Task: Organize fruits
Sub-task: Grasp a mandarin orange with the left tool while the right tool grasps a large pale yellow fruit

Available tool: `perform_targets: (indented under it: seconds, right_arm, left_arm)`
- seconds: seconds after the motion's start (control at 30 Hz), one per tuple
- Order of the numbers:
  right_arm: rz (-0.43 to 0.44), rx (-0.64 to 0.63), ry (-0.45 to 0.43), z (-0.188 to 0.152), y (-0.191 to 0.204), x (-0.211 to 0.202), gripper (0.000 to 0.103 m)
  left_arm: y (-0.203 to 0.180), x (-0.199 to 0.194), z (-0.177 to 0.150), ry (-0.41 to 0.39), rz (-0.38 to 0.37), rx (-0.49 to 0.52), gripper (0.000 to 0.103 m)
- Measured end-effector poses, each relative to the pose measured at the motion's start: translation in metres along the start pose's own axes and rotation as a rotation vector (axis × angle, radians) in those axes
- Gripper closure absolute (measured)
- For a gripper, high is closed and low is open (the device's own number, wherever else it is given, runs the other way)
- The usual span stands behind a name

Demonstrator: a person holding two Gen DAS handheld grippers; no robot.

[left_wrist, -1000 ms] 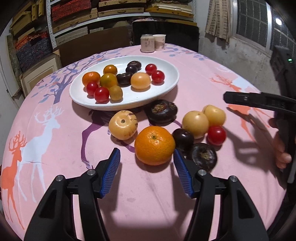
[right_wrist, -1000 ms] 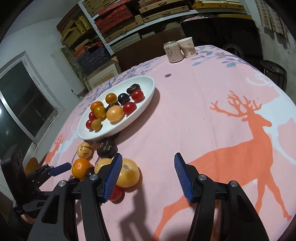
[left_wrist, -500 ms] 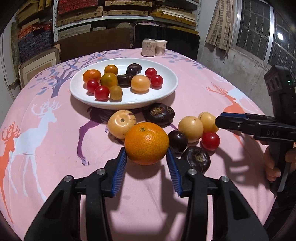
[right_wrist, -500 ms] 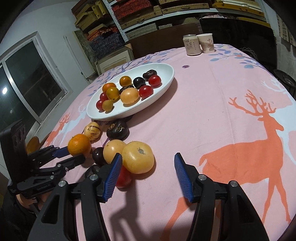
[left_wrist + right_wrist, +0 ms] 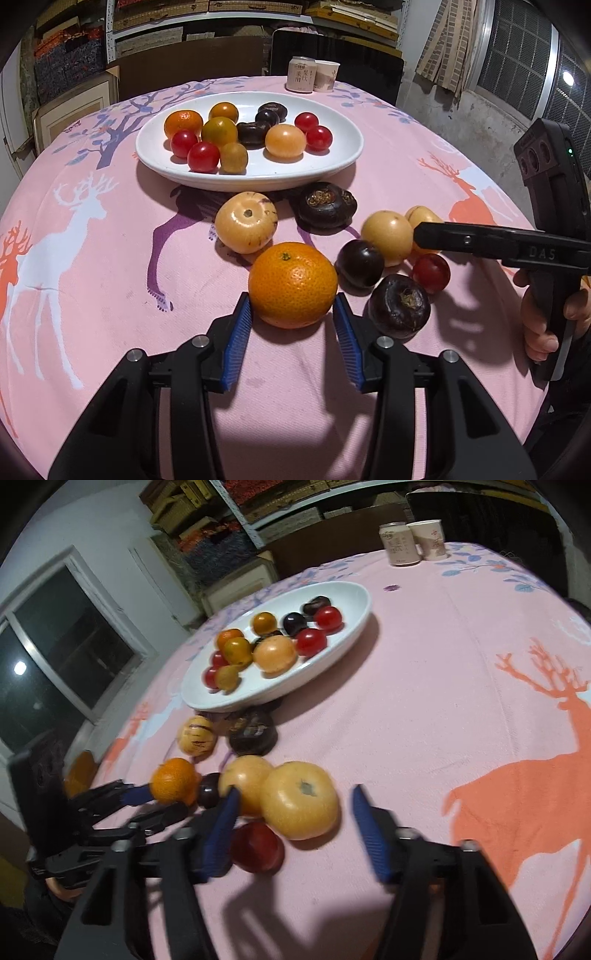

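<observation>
My left gripper (image 5: 293,308) is shut on a big orange (image 5: 293,284) and holds it just above the pink cloth; the orange also shows in the right wrist view (image 5: 173,781). My right gripper (image 5: 293,805) is open, its jaws on either side of a yellow tomato (image 5: 300,799) lying on the cloth. A white oval plate (image 5: 343,155) behind holds several small fruits. Loose fruits lie in front of it: a pale yellow striped one (image 5: 246,221), dark purple ones (image 5: 327,205), a red tomato (image 5: 256,845).
A can (image 5: 301,74) and a paper cup (image 5: 325,75) stand at the table's far edge. Shelves with boxes and a dark chair back lie behind the table. The right gripper's arm (image 5: 517,245) reaches in from the right over the loose fruits.
My left gripper closed on the orange and lifted it slightly. My right gripper moved forward and left until its open jaws came around the yellow tomato.
</observation>
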State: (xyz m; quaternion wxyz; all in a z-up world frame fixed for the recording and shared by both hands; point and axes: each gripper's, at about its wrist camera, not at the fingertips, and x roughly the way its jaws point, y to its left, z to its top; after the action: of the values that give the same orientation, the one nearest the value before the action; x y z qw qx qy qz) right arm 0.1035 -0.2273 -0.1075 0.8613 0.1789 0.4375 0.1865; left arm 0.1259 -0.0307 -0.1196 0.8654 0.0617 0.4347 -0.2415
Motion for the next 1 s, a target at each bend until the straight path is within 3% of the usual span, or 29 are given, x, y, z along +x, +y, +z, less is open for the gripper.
perform_targets:
  seconds: [0.23, 0.33, 0.43, 0.57, 1.0]
  right_arm:
    - [-0.005, -0.037, -0.053, -0.002, 0.009, -0.01, 0.062]
    - [-0.002, -0.034, -0.065, -0.001, 0.008, -0.012, 0.062]
    - [-0.004, -0.038, -0.07, -0.001, 0.008, -0.013, 0.062]
    - [-0.002, -0.027, -0.072, -0.002, 0.005, -0.014, 0.062]
    - [-0.004, -0.024, -0.082, -0.003, 0.005, -0.016, 0.062]
  left_arm:
    - [0.0, 0.002, 0.0, 0.004, 0.002, -0.001, 0.058]
    - [-0.003, 0.005, 0.0, 0.018, -0.006, 0.015, 0.049]
    - [-0.004, 0.007, 0.003, 0.014, 0.012, 0.017, 0.048]
    - [0.001, 0.006, 0.006, 0.0, 0.001, -0.008, 0.057]
    - [0.001, -0.004, 0.003, -0.046, 0.026, -0.008, 0.057]
